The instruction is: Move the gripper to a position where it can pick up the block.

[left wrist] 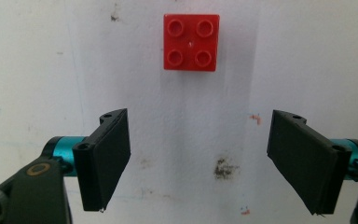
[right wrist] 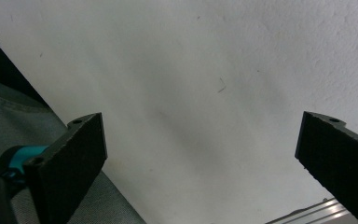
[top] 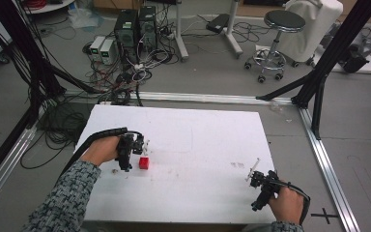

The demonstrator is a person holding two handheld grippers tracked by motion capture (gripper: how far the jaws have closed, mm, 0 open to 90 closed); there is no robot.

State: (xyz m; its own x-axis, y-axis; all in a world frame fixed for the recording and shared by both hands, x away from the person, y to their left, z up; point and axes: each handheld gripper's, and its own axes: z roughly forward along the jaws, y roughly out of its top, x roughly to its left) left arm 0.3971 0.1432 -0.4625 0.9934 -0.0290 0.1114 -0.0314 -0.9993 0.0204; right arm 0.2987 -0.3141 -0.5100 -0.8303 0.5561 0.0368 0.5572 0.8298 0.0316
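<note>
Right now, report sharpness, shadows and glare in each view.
High view: soft and low in detail, the red brick just a small blob; even light, no glare on the white table. Left gripper view: brick studs crisp, faint shadow bands on the table. Right gripper view: open jaws sharp, a broad dim shadow across the table.

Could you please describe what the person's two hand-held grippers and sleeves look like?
Both the left hand-held gripper and the right hand-held gripper have flat black rectangular jaws on teal mounts. Each body is black, with a black cable trailing back past the hand. The person wears a grey speckled sleeve.
</note>
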